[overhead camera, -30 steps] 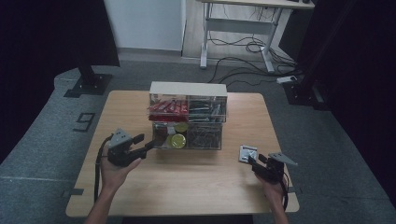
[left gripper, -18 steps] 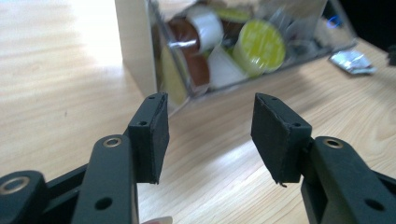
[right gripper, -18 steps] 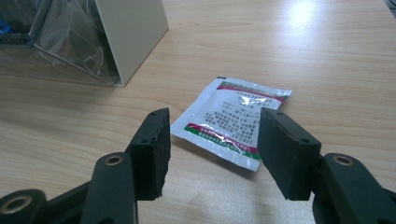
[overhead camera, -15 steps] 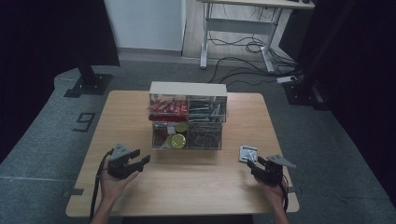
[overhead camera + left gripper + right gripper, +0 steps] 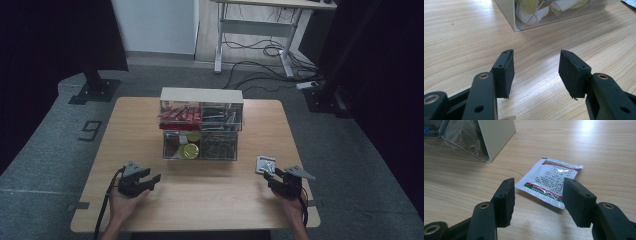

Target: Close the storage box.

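**A:** Where does your right gripper (image 5: 271, 176) stand?

**B:** You hold it low over the desk (image 5: 210, 210), near the right edge toward the near right corner. Its jaws are spread, and nothing is pinched between them.

**A:** And the packet?

**B:** The small white packet (image 5: 549, 182) with red and green stripes lies flat on the bare wood, just beyond your right gripper's fingertips. In the right gripper view its near edge sits between the two black pads, but the pads do not press on it. In the high view the packet (image 5: 265, 164) is to the right of the clear box, apart from it.

**A:** What about your left gripper (image 5: 150, 179)?

**B:** You hold it near the front left corner of the desk, pointing toward the middle. Its jaws are spread too, with only bare wood between them in the left gripper view. It touches nothing that you can see.

**A:** The box itself?

**B:** The clear box (image 5: 201, 131) stands in the middle of the desk, toward the far edge, with two levels of compartments. Red packets lie in its upper left part; a round yellow-green lid shows in the lower left part. In the left gripper view a corner of the box (image 5: 511, 20) lies ahead of your left gripper, well apart from the pads.
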The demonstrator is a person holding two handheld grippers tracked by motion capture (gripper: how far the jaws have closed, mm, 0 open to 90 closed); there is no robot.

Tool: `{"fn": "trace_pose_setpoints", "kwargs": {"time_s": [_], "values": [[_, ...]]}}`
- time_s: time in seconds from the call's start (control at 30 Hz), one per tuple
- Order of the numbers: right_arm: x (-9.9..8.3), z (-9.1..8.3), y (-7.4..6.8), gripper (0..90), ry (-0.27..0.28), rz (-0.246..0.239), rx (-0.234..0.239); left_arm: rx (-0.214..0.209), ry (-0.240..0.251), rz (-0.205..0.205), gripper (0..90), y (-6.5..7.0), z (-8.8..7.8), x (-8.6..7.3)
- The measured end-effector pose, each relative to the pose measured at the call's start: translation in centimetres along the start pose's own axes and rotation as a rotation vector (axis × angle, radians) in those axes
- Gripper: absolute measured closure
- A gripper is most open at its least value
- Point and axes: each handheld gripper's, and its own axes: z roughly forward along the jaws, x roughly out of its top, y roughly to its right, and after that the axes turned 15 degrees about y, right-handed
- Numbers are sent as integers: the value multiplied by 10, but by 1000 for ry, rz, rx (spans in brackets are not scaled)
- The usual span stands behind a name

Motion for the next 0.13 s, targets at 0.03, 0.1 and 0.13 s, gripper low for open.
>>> {"fn": "trace_pose_setpoints", "kwargs": {"time_s": [0.03, 0.1, 0.13], "values": [[0, 0, 0, 430, 1, -2, 2, 3, 0, 16, 460, 1, 1, -1], [0, 0, 0, 425, 0, -5, 2, 7, -11, 31, 451, 0, 2, -3], [0, 0, 0, 425, 0, -5, 2, 7, -11, 31, 448, 0, 2, -3]]}}
